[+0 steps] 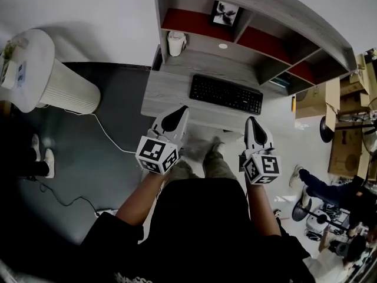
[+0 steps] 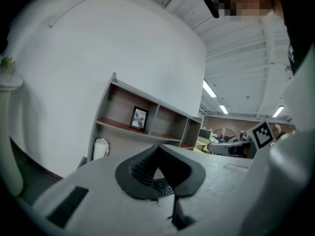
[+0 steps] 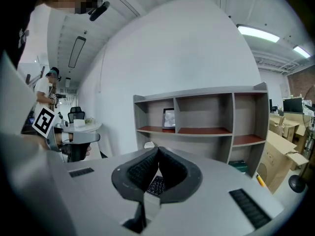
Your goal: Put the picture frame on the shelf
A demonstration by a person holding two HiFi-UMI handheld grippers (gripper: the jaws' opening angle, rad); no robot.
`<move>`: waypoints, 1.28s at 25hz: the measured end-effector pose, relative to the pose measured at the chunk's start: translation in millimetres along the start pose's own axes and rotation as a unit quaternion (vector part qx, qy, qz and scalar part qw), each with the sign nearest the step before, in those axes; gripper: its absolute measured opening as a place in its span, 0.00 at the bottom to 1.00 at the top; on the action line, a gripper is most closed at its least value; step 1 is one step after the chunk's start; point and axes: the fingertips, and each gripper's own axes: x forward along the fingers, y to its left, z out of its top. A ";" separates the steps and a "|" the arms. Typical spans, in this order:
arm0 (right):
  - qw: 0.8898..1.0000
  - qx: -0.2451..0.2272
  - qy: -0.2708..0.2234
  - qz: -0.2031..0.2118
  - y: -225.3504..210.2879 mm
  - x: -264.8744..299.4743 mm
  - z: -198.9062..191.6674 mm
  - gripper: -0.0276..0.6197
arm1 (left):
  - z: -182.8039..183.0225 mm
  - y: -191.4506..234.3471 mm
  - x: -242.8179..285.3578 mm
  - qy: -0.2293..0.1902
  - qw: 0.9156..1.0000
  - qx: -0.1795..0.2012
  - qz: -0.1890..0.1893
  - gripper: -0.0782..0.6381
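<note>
A black picture frame (image 1: 225, 13) stands upright in the left compartment of the grey shelf (image 1: 188, 22), on its red board. It also shows in the left gripper view (image 2: 139, 118) and the right gripper view (image 3: 169, 117). Both grippers hover side by side in front of the desk, well short of the shelf. My left gripper (image 1: 183, 108) (image 2: 158, 147) is shut with its jaws meeting and nothing between them. My right gripper (image 1: 252, 120) (image 3: 158, 149) is likewise shut and empty.
A black keyboard (image 1: 226, 94) lies on the grey desk (image 1: 168, 84) below the shelf, with a white jar (image 1: 175, 43) at its back left. A round white table (image 1: 41, 69) stands to the left, and a cable runs across the floor. Cardboard boxes (image 1: 347, 117) and a seated person (image 1: 330, 190) are at the right.
</note>
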 end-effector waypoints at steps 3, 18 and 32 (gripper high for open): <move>1.000 -0.006 -0.006 0.008 5.6 -14.0 -0.6 0.06 | 0.9 -6.2 -18.7 -0.012 1.000 0.007 0.020 0.13; 1.000 -0.003 -0.019 0.013 -52.1 -79.0 -7.0 0.06 | -9.0 -86.9 -12.0 -0.009 0.997 0.047 0.068 0.13; 1.000 -0.002 -0.027 0.015 -80.5 -101.9 -12.9 0.06 | -8.8 -120.9 1.6 -0.008 0.996 0.064 0.069 0.13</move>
